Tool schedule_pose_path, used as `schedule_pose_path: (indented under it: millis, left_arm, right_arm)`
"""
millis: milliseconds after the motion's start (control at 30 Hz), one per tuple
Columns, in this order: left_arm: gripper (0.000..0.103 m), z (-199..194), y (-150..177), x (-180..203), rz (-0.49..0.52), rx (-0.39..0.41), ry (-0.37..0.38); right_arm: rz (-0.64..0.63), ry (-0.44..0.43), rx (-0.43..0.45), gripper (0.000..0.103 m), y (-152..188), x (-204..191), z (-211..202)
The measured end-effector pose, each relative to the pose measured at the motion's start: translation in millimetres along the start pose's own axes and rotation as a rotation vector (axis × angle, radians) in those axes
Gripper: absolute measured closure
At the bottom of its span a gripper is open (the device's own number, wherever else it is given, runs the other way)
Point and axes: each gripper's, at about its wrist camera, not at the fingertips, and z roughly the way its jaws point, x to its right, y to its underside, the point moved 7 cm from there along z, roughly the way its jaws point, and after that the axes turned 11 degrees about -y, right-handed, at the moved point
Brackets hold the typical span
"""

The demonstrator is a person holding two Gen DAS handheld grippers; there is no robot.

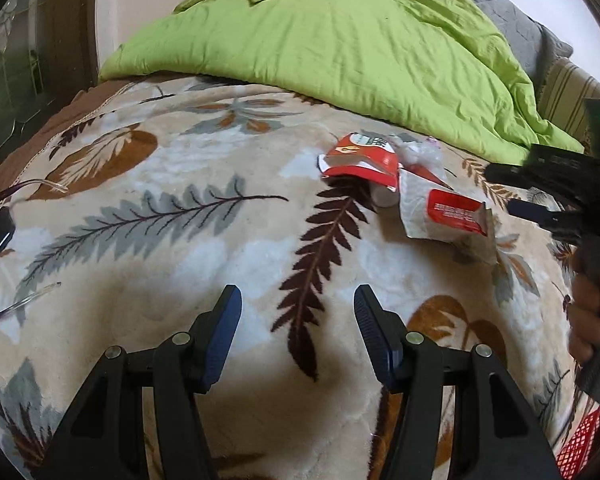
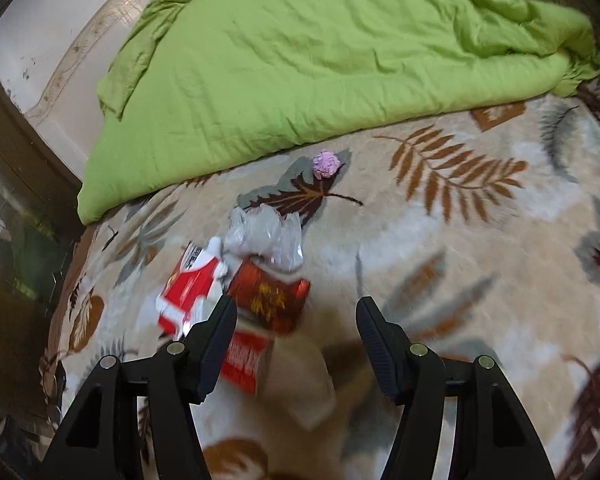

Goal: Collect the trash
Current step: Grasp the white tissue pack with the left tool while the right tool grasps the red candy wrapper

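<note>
The left gripper (image 1: 298, 300) was held low over the bed's leaf-patterned blanket (image 1: 204, 240), level and pointed toward the green duvet (image 1: 339, 52), with nothing between its jaws, which were spread wide and released. At the right edge of the left wrist view, the right gripper's black body was seen tilted in from the side, gripped by a hand (image 1: 589, 312) whose fingers were curled round the handle.

In the right wrist view, the right gripper (image 2: 298, 312) was angled down over the trash pile, the picture blurred. A torn red-and-white carton (image 2: 188, 296) was lying just left of its left finger (image 2: 220, 332). A dark red foil wrapper (image 2: 272, 300) lay beside that finger, and a red-and-grey flattened box (image 2: 260, 364) was seen between the jaws, partly covered by the left finger. Whether that finger was touching it could not be told. The jaws were wide apart and nothing was clamped.

Behind the wrappers a crumpled clear plastic bag (image 2: 268, 236) was resting against the foil, and further back a small pink paper ball (image 2: 327, 164) sat alone, near the duvet's edge. At the left edge of the left wrist view, a pair of glasses (image 1: 4, 208) was lying on the blanket, well apart from the trash.
</note>
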Motion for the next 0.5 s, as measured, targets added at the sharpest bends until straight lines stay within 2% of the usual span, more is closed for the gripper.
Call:
schedule_pose_path:
  millis: [33, 133, 300, 400, 433, 500]
  left_arm:
    - [0.045, 0, 0, -1, -0.004, 0.000, -0.003]
    - [0.045, -2, -2, -6, -0.017, 0.014, -0.023]
    - [0.046, -9, -6, -13, -0.045, 0.045, -0.042]
    - [0.045, -10, -6, -15, -0.054, 0.042, -0.037]
    - [0.045, -9, -5, -14, -0.055, 0.037, -0.031]
    - [0.045, -8, -4, -15, -0.057, 0.028, -0.034]
  right_arm:
    - [0.002, -0.013, -0.023, 0.041, 1, 1, 7]
    - [-0.009, -0.065, -0.099, 0.043, 19, -7, 16]
    - [-0.096, -0.220, -0.222, 0.042, 74, -57, -5]
    - [-0.120, -0.290, -0.255, 0.042, 86, -73, -18]
    - [-0.123, -0.283, -0.240, 0.042, 83, -72, -21]
    - [-0.168, -0.204, -0.188, 0.042, 72, -66, -23]
